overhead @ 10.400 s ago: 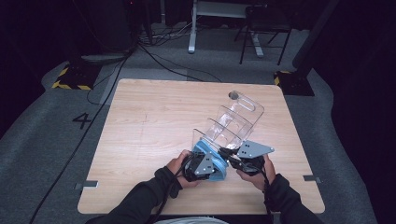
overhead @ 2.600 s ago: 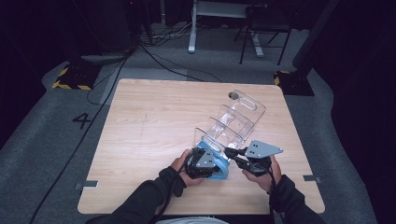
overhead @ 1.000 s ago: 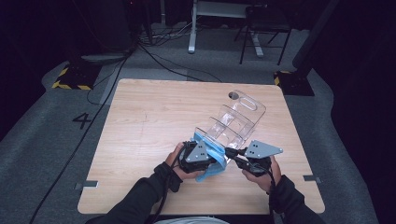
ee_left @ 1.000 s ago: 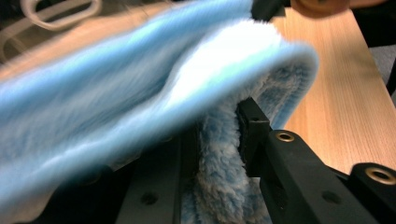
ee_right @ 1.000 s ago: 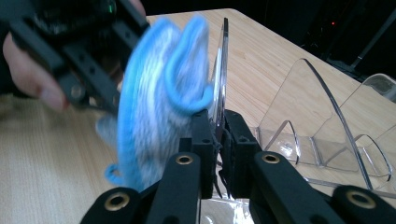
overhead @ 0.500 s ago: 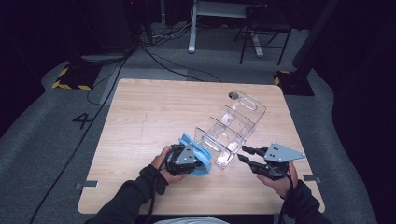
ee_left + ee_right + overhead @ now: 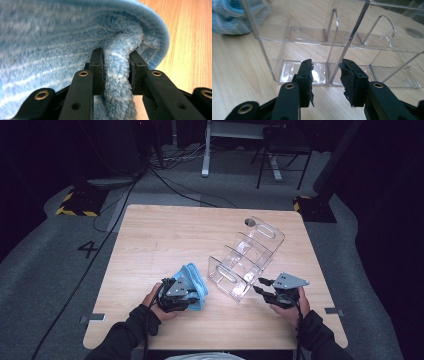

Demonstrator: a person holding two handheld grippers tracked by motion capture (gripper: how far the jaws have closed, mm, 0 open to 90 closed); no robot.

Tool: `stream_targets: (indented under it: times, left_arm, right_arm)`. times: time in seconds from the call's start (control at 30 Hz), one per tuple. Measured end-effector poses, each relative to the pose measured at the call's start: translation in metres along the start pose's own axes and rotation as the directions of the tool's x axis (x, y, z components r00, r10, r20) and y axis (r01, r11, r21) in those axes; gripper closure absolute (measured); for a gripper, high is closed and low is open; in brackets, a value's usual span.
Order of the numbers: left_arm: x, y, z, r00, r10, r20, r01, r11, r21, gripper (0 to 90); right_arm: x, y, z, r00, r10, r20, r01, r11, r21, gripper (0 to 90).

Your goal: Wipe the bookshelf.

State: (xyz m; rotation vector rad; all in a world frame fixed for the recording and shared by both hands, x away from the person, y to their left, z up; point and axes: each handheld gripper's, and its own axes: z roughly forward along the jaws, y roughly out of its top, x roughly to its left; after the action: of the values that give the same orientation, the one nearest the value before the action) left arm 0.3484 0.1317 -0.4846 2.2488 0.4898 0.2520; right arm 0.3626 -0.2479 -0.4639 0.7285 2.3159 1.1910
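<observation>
A blue fluffy cloth [image 7: 194, 281] lies bunched on the wooden table [image 7: 160, 235] at the front left. My left gripper [image 7: 190, 296] is shut on a fold of it. In the left gripper view the fold [image 7: 117, 75] fills the gap between the pads of this gripper [image 7: 115, 67], whose jaws have just been opening a little. A clear plastic organizer [image 7: 247, 255] with several compartments lies right of the cloth. My right gripper [image 7: 257, 285] sits just off its near right corner. Its jaws have just been opening and it [image 7: 325, 67] is open, with nothing between the pads and the organizer [image 7: 312, 37] beyond.
A round hole [image 7: 250, 222] in the tabletop shows through the organizer's far end. On the grey floor behind the table stand a desk frame [image 7: 205, 167] and a chair [image 7: 280, 155], with cables [image 7: 165, 180] running between them. A painted 4 [image 7: 87, 249] marks the floor at the left.
The left gripper has drawn the cloth leftward, away from the organizer's near end. The right gripper has let go of the organizer, opened and pulled back to the right.
</observation>
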Motion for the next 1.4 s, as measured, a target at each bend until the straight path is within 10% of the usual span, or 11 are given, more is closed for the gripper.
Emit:
stream_targets:
  times: [0.3, 0.47, 1.4]
  left_arm:
    - [0.003, -0.007, 0.004, 0.9991, -0.034, -0.024, 0.035, 0.9989, 0.031, 55.4]
    - [0.007, -0.009, 0.005, 0.9904, -0.082, -0.112, 0.087, 0.9953, 0.043, 44.3]
    - [0.005, -0.016, -0.004, 0.9778, -0.073, -0.197, 0.095, 0.9899, 0.105, 45.2]
  right_arm:
    - [-0.003, 0.000, 0.016, 0.9993, 0.032, 0.020, -0.032, 0.999, -0.014, 64.8]
    - [-0.003, 0.002, 0.020, 0.9981, 0.036, 0.050, -0.035, 0.999, -0.022, 73.0]
    - [0.041, 0.037, 0.055, 0.9933, 0.066, 0.095, -0.061, 0.997, -0.052, 86.4]
